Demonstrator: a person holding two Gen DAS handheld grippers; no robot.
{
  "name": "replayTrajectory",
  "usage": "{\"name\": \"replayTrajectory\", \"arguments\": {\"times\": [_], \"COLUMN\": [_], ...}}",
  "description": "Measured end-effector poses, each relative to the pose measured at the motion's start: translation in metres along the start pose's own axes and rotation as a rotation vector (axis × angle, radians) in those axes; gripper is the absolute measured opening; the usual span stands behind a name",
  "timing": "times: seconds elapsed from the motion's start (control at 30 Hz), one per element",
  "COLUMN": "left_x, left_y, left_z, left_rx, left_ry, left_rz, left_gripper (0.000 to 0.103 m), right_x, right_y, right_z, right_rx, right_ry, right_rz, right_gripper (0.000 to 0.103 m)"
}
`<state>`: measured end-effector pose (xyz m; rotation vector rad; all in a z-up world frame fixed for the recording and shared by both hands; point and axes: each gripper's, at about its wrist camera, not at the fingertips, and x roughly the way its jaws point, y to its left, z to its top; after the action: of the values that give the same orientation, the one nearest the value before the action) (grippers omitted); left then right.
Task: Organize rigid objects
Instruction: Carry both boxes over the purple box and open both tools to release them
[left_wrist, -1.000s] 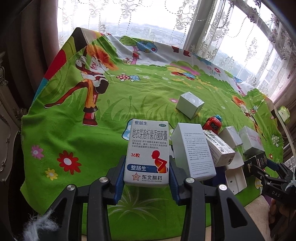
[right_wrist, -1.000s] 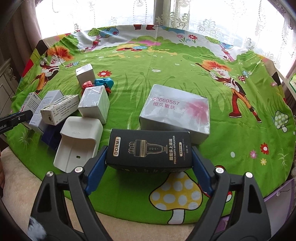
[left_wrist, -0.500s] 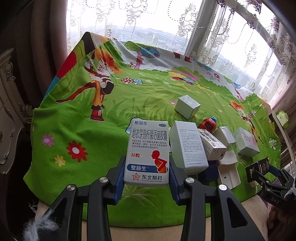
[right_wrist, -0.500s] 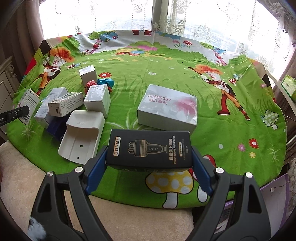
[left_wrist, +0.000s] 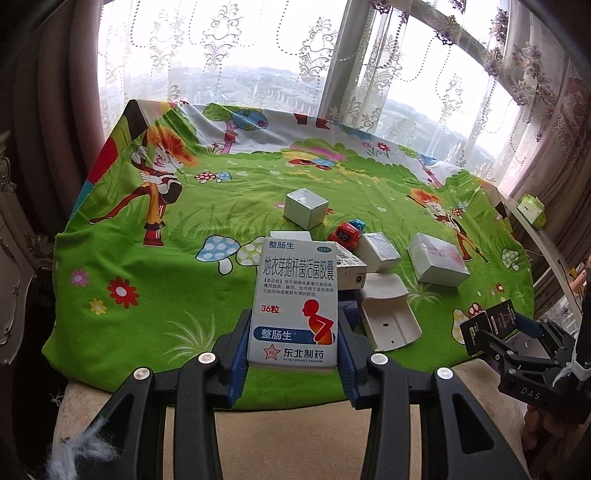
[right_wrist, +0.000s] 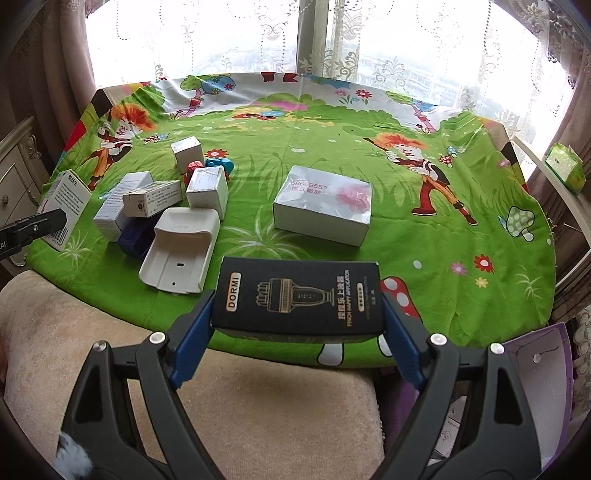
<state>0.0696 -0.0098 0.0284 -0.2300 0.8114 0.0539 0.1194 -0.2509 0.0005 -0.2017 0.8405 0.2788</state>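
- Both grippers have drawn back from the tabletop (left_wrist: 155, 325) since earlier.
- Left wrist view: left gripper (left_wrist: 293, 343), part-open, clamps an upright white medicine carton (left_wrist: 295, 295) above the green cartoon cloth's (left_wrist: 229, 192) near edge.
- Right wrist view: right gripper (right_wrist: 297, 325), wide, grips a black rectangular box (right_wrist: 299, 299); lace-curtained window (right_wrist: 221, 37) behind.

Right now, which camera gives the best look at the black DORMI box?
The right wrist view: the black DORMI box fills the centre between the right tool fingers, label readable. The left wrist view shows it only small and angled at the right edge, clamped in that tool.
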Motion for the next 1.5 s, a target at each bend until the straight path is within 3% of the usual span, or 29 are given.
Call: {"name": "replayTrajectory", "arguments": {"times": [0.2,0.8,1.5], "left_x": [-0.010,-0.029,-0.029], "left_y": [-0.024,-0.123,-0.232], "left_z": [-0.007,-0.034,-0.055], "left_rx": [0.036,0.269,0.506], "left_ry": [0.008,0.046,0.148], "left_rz": [-0.058,-0.233,-0.503], "left_gripper": [0.042,0.042,0.042], "right_x": [-0.017,-0.080,-0.135], "right_y": [-0.003,-0.041,-0.166], "right_z": [-0.011,-0.056,-0.120], "right_rx": [0.013,0.120,0.345], "right_ry": [-0.009,-0.049,-0.018], "right_rz": [0.000,-0.015,-0.230], "right_gripper": [0.087,0.087,0.087]}}
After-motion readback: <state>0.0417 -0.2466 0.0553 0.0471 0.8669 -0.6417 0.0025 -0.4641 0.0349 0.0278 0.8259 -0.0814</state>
